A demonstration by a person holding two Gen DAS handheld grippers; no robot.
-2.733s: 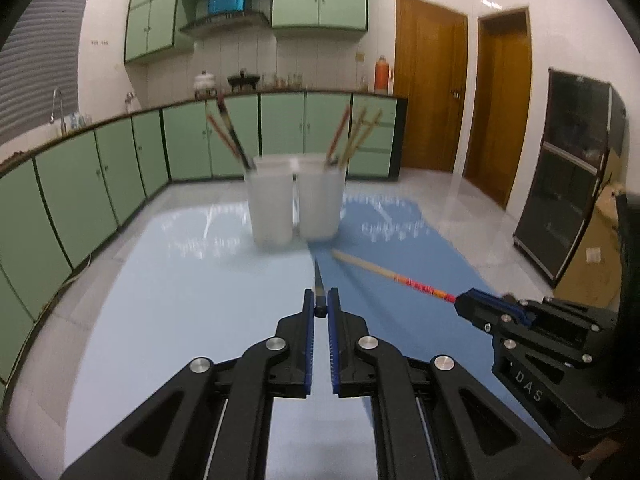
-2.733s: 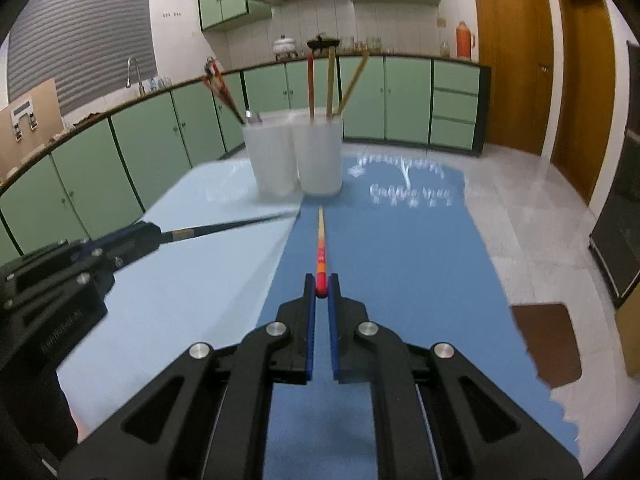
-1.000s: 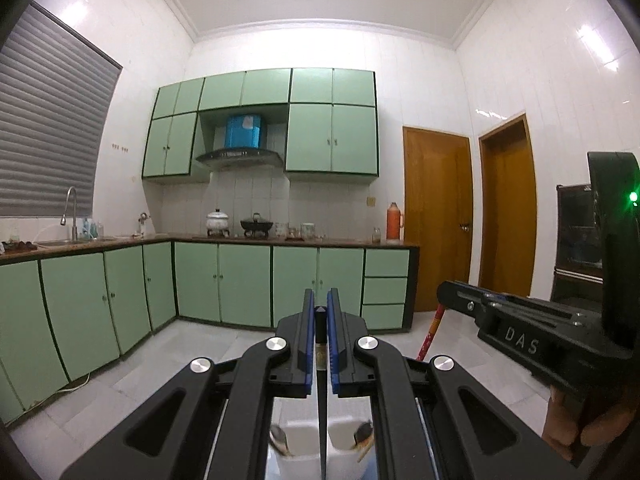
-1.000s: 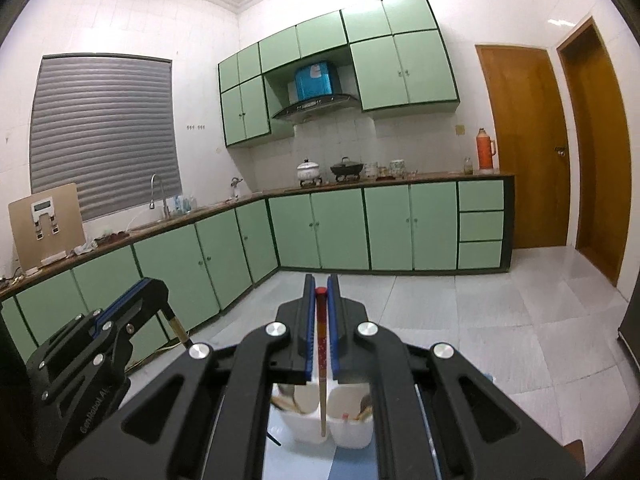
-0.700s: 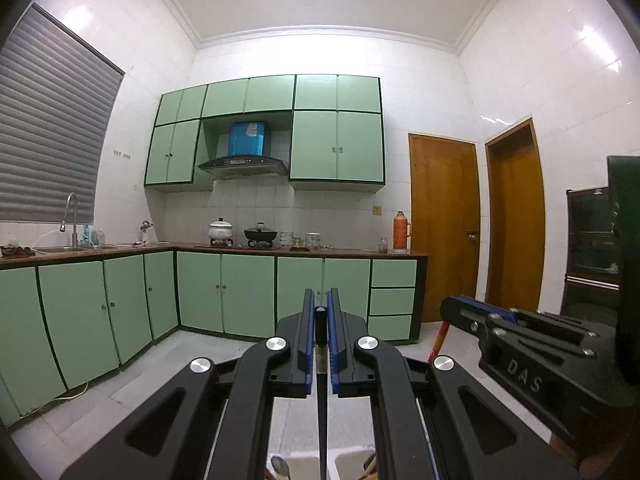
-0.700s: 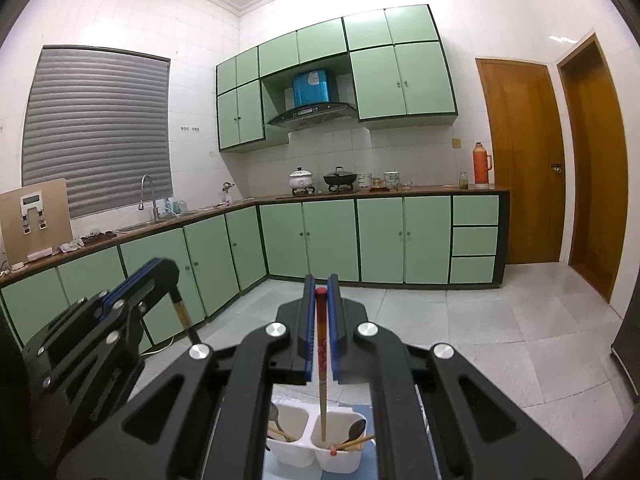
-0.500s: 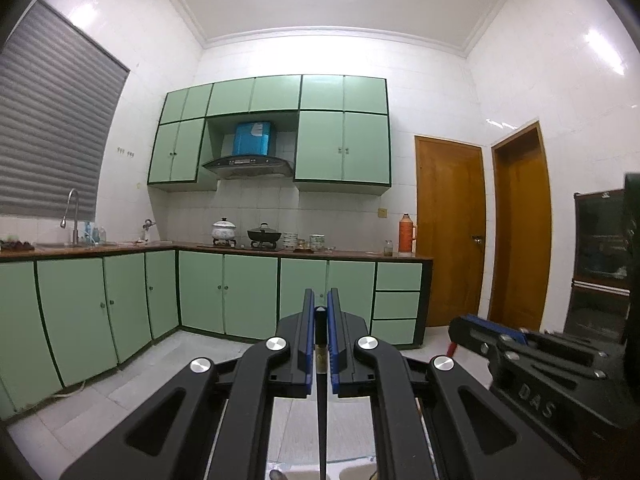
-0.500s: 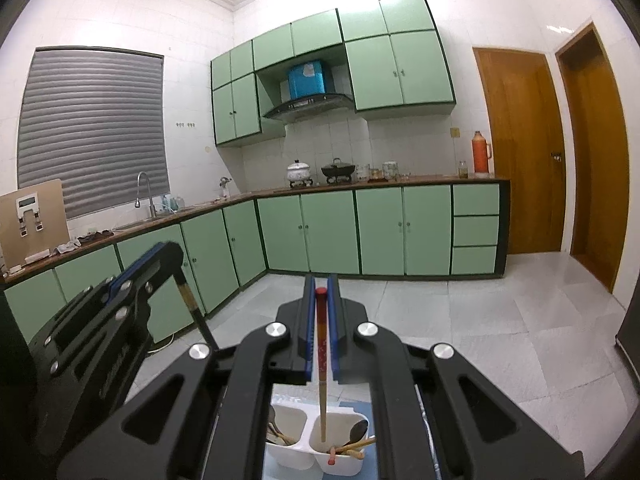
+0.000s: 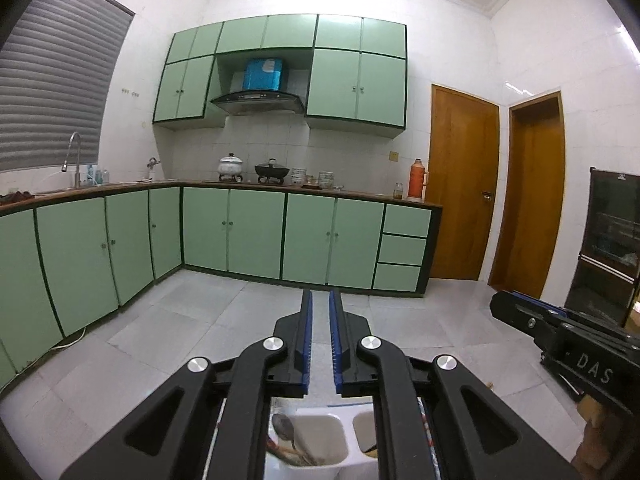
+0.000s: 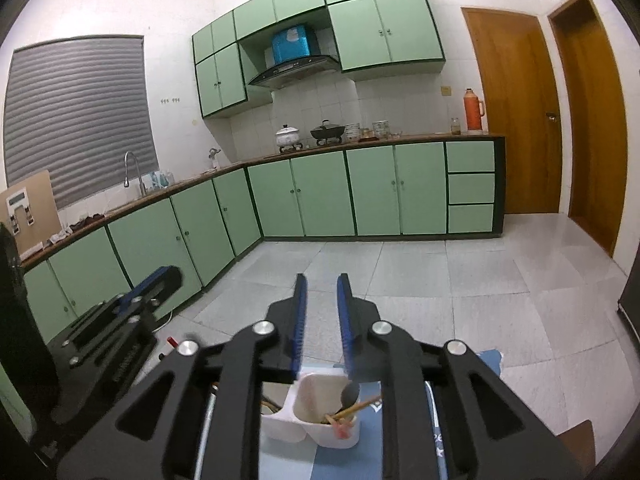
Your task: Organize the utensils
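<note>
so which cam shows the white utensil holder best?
Right wrist: the white utensil holder shows both compartments, with a spoon and chopsticks in one. Left wrist shows only the holder's rims, mostly blocked by the left tool.

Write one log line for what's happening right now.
left gripper: open, empty | right gripper: just opening, empty | both above holder | chopsticks inside

below claws: two white cups (image 10: 320,420) crowded with utensils (image 10: 346,410) | ahead: open air over floor (image 9: 180,328)

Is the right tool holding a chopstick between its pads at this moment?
No, the right tool is open and empty above the white holder.
</note>
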